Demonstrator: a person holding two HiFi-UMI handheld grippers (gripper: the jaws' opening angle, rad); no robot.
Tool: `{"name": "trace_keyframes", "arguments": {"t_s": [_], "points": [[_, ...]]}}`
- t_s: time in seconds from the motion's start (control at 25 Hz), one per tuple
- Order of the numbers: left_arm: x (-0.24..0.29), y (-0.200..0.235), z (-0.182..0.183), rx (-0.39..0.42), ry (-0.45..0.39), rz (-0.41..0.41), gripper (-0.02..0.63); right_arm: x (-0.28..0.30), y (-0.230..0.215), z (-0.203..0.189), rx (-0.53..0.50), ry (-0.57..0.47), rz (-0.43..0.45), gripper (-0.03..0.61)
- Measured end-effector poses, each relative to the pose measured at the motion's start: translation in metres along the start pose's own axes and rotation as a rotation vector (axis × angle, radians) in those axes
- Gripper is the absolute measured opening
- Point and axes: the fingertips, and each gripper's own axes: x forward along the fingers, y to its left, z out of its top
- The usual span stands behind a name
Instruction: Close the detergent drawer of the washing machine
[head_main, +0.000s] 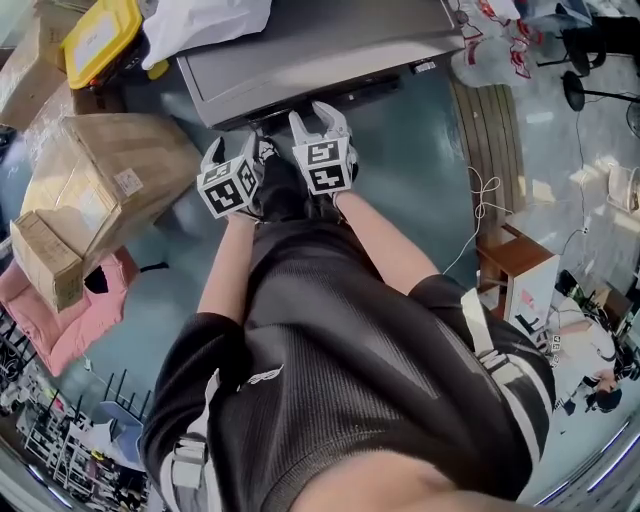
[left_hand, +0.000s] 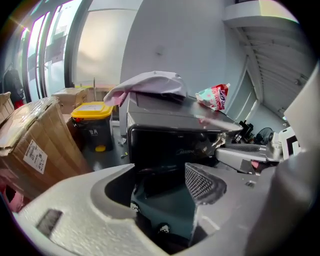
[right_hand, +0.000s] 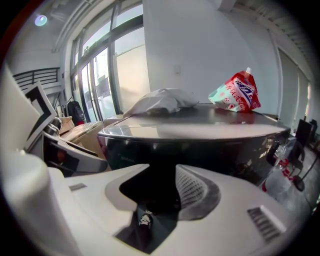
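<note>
Detergent drawer, presumably in the washing machine's glossy black front (left_hand: 170, 142), lies at twelve o'clock from left tool (left_hand: 162, 175) and nearer right tool (right_hand: 165, 177), both empty, part-open.

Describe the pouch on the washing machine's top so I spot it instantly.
Find the dark-fronted washing machine straight ahead. On its grey top, right of the crumpled white cloth, sits the pouch: the only red-and-mint thing there.

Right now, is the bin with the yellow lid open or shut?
Shut. The yellow lid sits flat on the dark bin in the left gripper view, and the head view shows it covering the top too.
</note>
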Motion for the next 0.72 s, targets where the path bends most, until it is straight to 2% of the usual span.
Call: {"name": "trace_keyframes", "arguments": {"t_s": [0.16, 0.36, 0.44, 0.56, 0.72], "points": [[-0.011, -0.017, -0.027, 0.013, 0.017, -0.04, 0.287, -0.019, 0.0, -0.015, -0.03, 0.004, 0.025, 0.123], [-0.032, -0.044, -0.037, 0.137, -0.021, -0.097, 0.145, -0.04, 0.013, -0.033, -0.036, -0.003, 0.044, 0.007], [-0.043, -0.048, -0.043, 0.178, -0.03, -0.104, 0.093, -0.049, 0.023, -0.041, -0.045, 0.003, 0.058, 0.006], [-0.055, -0.048, -0.053, 0.194, -0.023, -0.122, 0.008, -0.057, 0.038, -0.049, -0.055, 0.009, 0.079, 0.006], [-0.066, -0.043, -0.066, 0.22, -0.006, -0.122, 0.008, -0.071, 0.047, -0.055, -0.062, 0.01, 0.069, 0.006]]}}
